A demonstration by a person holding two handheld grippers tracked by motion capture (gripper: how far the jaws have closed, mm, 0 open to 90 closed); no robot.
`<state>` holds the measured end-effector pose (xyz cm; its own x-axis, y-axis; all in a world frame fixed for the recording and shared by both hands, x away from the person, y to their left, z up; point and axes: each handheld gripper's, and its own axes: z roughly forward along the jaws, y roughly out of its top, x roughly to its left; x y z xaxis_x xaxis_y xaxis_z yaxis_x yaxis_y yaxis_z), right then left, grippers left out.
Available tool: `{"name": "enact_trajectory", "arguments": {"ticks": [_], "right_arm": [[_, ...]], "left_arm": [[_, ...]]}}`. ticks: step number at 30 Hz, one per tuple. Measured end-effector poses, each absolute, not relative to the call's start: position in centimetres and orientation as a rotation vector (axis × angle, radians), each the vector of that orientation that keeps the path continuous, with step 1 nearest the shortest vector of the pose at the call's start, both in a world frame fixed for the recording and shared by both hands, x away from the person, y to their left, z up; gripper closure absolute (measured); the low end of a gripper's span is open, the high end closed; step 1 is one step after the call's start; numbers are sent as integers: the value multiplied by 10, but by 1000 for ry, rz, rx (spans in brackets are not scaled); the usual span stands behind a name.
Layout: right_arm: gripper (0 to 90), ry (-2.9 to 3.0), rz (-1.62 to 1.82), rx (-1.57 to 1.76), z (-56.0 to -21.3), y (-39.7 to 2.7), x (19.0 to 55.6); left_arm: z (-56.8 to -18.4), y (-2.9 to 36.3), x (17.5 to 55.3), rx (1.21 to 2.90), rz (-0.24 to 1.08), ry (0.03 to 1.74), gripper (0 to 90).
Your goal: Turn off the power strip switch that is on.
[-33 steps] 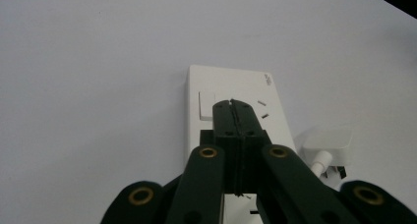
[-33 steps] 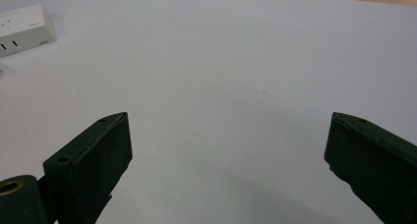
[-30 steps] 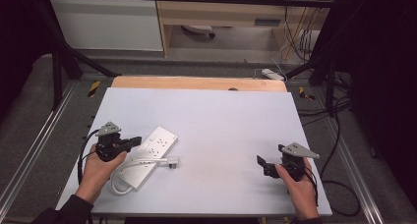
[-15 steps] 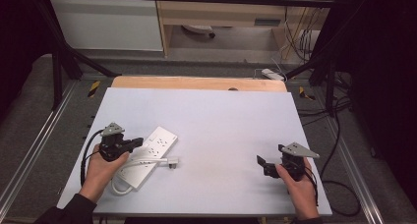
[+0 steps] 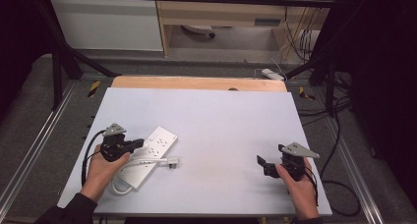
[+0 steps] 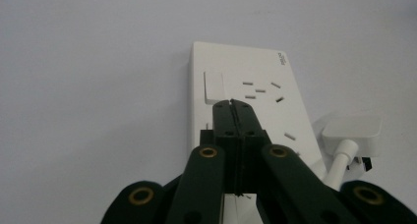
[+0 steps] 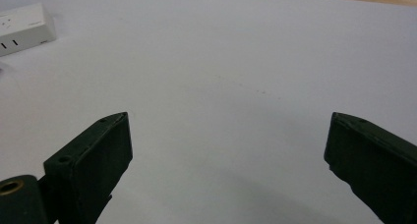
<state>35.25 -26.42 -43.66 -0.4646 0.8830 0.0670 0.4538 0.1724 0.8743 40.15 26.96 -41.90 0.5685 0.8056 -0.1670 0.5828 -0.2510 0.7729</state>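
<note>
A white power strip lies on the left part of the pale table, its cable coiled at the near end and its white plug beside it. My left gripper is shut with nothing between its jaws, and its tips hover over the strip's near half. In the left gripper view the closed tips sit just below the strip's switch, with the strip and plug beyond. My right gripper stands open over bare table at the right; its view shows the strip's corner far off.
A wooden board edge runs along the table's far side. Metal frame rails flank the table. Cables hang off the right side near the floor.
My left gripper has edged slightly to the right over the power strip. The right gripper has stayed still.
</note>
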Motion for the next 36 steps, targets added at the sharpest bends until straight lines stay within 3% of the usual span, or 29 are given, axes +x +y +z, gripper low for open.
{"name": "enact_trajectory", "arguments": {"ticks": [36], "right_arm": [[46,1994,1238,1255,-436,-265,352]], "left_arm": [[-424,257,417,2024,334,1112,900]]}}
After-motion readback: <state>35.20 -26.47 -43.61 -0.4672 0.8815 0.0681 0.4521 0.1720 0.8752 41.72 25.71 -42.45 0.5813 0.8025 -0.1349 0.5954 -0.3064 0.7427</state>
